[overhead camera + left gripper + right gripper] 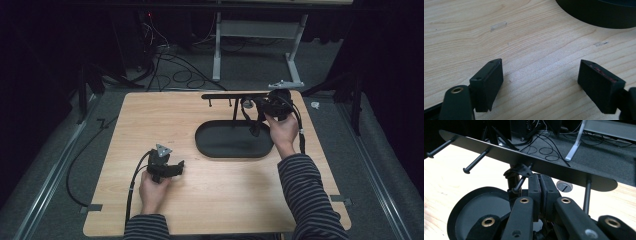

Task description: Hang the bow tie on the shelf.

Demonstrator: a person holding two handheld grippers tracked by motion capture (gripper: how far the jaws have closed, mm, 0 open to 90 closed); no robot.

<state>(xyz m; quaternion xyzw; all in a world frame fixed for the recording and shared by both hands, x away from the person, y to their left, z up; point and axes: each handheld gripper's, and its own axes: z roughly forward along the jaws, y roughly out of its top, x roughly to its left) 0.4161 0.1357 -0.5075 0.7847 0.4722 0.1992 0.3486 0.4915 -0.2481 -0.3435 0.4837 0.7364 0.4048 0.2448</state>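
— Looking at the tray [220, 148], how much room is around it?

— Plenty: bare table [165, 115] stretches left of the tray, and the left gripper [172, 169] rests there, jaws wide apart with nothing between them. The table's far edge lies just behind the tray.

— And the rack [529, 161]?

— A thin black bar with pegs stands over the tray's far side. The right gripper [540, 185] sits under it, jaws pressed together; something dark hangs on a peg [520, 171] beside them, hard to make out.
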